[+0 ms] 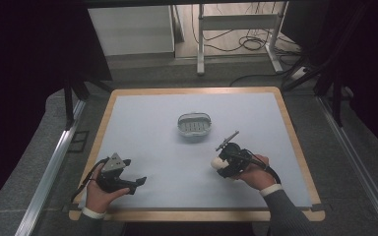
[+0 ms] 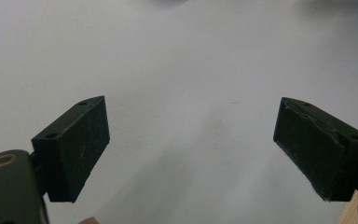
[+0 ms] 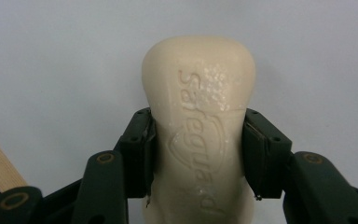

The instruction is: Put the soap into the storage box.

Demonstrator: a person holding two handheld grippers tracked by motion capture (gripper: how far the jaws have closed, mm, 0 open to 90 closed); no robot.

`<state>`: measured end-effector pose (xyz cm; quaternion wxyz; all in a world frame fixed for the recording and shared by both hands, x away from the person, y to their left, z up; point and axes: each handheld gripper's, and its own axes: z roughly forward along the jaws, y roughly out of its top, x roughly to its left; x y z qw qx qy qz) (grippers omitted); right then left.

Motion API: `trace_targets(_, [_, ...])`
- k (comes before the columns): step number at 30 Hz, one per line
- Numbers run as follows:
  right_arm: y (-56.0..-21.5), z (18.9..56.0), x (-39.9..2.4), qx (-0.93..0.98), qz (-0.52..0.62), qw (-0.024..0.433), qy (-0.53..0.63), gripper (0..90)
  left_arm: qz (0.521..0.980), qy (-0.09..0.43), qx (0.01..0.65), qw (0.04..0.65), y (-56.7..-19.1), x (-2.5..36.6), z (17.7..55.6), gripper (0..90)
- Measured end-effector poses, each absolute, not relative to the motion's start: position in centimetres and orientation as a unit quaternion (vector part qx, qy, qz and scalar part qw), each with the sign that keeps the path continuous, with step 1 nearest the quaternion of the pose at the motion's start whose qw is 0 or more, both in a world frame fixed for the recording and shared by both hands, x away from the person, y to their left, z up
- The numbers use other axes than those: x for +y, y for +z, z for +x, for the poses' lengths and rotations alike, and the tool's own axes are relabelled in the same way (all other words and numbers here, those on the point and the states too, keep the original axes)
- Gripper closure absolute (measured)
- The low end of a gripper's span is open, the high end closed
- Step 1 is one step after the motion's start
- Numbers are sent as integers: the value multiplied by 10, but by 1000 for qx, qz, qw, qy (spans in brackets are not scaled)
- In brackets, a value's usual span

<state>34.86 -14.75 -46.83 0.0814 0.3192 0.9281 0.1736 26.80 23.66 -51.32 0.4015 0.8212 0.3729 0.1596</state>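
A cream bar of soap [image 3: 199, 130] with embossed lettering stands lengthwise at frame centre, pinched at its waist between the black pads.

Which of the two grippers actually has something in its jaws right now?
The right gripper: its jaws are clamped on the sides of a cream soap bar. The left gripper stands wide open over the bare table.

Left hand-held gripper [image 1: 137, 182] agape, right hand-held gripper [image 3: 198, 149] clamped
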Motion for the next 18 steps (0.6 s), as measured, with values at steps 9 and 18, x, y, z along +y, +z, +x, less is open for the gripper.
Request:
trace_targets(9, [-464,358,-151,926,317,90,183,496,823,156,372,400,-515,235,269,109])
trace_targets(18, [-461,367,-153,926,316,93,186,496,824,156,371,399,-515,235,268,109])
